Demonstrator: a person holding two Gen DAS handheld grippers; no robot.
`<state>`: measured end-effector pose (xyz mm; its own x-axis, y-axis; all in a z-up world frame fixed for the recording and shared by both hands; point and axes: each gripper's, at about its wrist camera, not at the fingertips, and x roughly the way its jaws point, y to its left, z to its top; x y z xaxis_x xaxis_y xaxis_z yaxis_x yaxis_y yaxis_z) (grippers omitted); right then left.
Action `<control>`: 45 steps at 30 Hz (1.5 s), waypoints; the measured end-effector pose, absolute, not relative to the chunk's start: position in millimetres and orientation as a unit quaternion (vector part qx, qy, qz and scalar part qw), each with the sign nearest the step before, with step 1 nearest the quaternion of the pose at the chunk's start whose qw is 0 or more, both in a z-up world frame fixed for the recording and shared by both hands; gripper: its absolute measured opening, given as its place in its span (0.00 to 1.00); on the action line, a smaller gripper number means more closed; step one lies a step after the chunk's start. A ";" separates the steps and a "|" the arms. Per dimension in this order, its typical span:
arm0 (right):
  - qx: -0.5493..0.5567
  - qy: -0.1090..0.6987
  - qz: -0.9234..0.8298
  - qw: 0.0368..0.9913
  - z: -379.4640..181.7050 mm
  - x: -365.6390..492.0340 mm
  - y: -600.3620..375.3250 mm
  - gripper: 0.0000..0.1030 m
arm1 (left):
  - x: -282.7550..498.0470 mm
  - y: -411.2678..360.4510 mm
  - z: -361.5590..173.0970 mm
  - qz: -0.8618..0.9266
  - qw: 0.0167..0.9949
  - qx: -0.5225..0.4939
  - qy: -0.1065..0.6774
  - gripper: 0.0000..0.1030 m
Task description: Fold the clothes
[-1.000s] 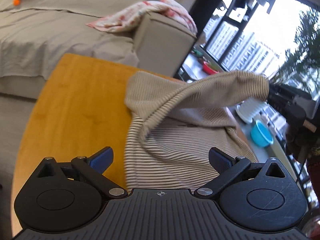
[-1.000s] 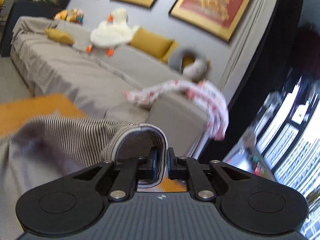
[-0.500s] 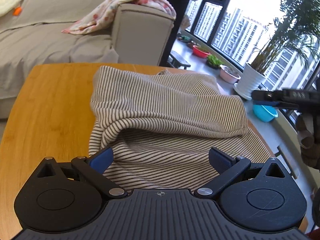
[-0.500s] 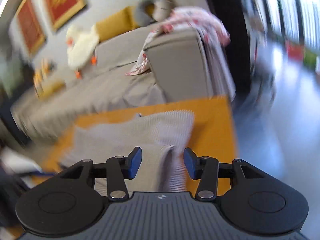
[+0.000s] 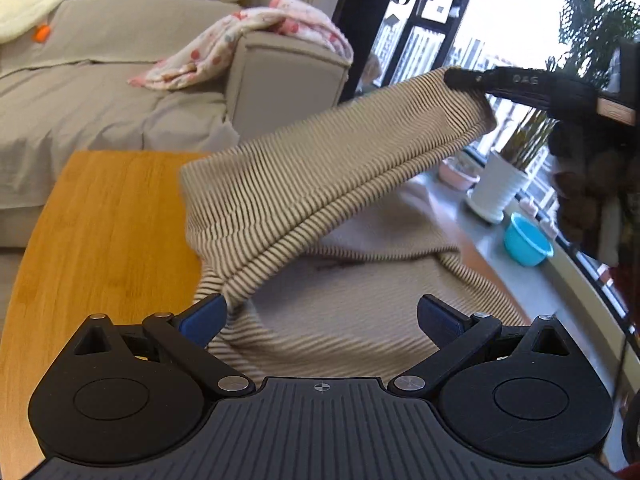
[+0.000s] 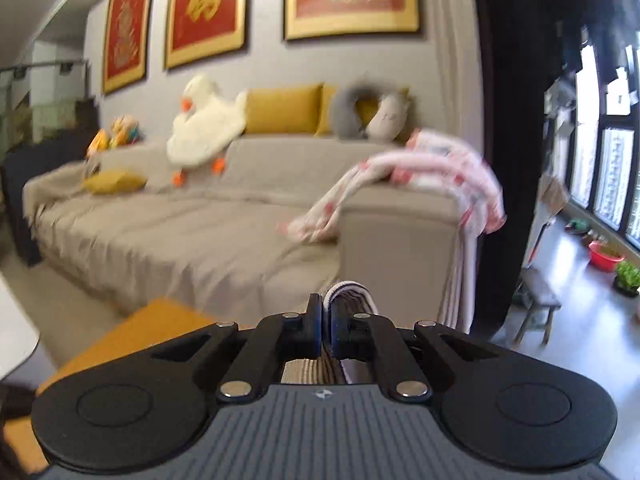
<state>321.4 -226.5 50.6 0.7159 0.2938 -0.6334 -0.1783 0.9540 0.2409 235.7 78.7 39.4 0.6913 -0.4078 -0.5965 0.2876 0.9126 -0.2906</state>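
A beige striped garment (image 5: 304, 200) lies on the wooden table (image 5: 108, 216). One end is lifted up and to the right. My right gripper (image 5: 460, 78) shows in the left wrist view at the upper right, shut on that lifted end. In the right wrist view my right gripper (image 6: 326, 320) is shut on a fold of the striped garment (image 6: 348, 292). My left gripper (image 5: 320, 316) is open low over the near part of the garment, and its left finger (image 5: 204, 314) touches the taut fold.
A grey sofa (image 5: 100, 92) stands behind the table, with a pink patterned blanket (image 5: 248, 48) over its armrest and a white duck plush (image 6: 204, 124). A white plant pot (image 5: 496, 188) and a blue bowl (image 5: 526, 240) sit by the window at right.
My right gripper was shut on the garment, opened half a second ago with the cloth lying flat, and is now shut on it again, lifting one end high to the right. My left gripper stayed open.
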 end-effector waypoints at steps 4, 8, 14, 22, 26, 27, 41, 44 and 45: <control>0.072 0.342 0.119 0.929 44.9 333.9 -228.9 0.04 | 241.2 77.4 49.5 -0.196 0.923 -0.088 0.318 1.00; 0.063 0.330 0.110 0.935 39.1 346.4 -231.3 0.04 | 260.9 69.2 52.3 -0.205 0.926 -0.089 0.306 1.00; 0.062 0.316 0.110 0.940 41.7 350.5 -229.1 0.09 | 309.0 51.1 18.6 -0.200 0.925 -0.090 0.309 1.00; 0.117 0.224 0.156 0.955 81.5 319.8 -222.4 1.00 | 313.6 51.6 -4.9 -0.183 0.940 -0.045 0.284 1.00; 0.193 0.248 0.185 0.931 67.6 329.1 -210.2 1.00 | 313.4 51.3 -5.5 -0.183 0.938 -0.040 0.291 1.00; 0.209 0.269 0.179 0.923 57.4 334.9 -207.4 1.00 | 313.5 51.4 -5.5 -0.183 0.938 -0.037 0.291 1.00; 0.208 0.288 0.168 0.919 27.2 323.3 -182.6 1.00 | 298.3 58.9 -7.8 -0.176 0.939 -0.014 0.297 1.00; 0.192 0.293 0.178 0.920 27.6 323.0 -180.8 1.00 | 294.9 59.1 -7.5 -0.169 0.940 -0.015 0.296 1.00; 0.188 0.294 0.180 0.920 27.6 323.1 -179.9 1.00 | 293.9 59.7 -7.5 -0.167 0.940 -0.017 0.296 1.00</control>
